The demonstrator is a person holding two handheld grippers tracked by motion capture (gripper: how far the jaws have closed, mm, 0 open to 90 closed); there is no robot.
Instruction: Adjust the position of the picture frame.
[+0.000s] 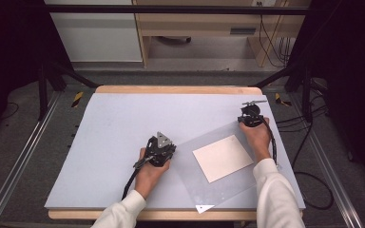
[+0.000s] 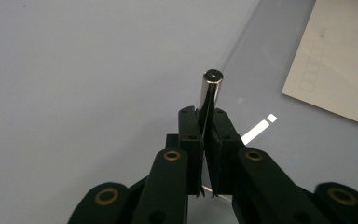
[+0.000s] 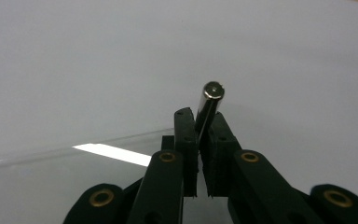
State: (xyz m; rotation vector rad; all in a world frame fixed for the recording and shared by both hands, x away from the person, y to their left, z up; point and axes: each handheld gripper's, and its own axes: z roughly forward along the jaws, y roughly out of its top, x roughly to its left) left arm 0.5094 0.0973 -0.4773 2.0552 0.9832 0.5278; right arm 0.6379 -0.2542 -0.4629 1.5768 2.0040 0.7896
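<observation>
High view, worktop: a pale grey-blue sheet covers the worktop (image 1: 123, 118), with a wooden edge showing at the far side.
High view, clear sheet: a transparent plastic sheet (image 1: 204, 185) lies right of centre, turned at an angle, one corner near the front edge.
High view, paper: a white sheet of paper (image 1: 222, 157) sits within the outline of the clear sheet; whether it is over or under I cannot tell.
High view, left claw: the left claw (image 1: 161, 151) is held at the clear sheet's left corner, a hand and white sleeve behind it.
High view, right claw: the right claw (image 1: 251, 116) is at the sheet's far right corner, well apart from the left one.
Left gripper view: the left claw (image 2: 209, 122) has its jaws together, clamped on the edge of the clear sheet (image 2: 261, 79); a small metal pin (image 2: 211, 88) stands up just past the tips, and the paper (image 2: 340, 60) lies off to the right.
Right gripper view: the right claw (image 3: 204, 125) is likewise pressed together on the clear sheet (image 3: 74, 186), whose edge runs left from the jaws; a metal pin (image 3: 210, 100) sticks up beyond them.
</observation>
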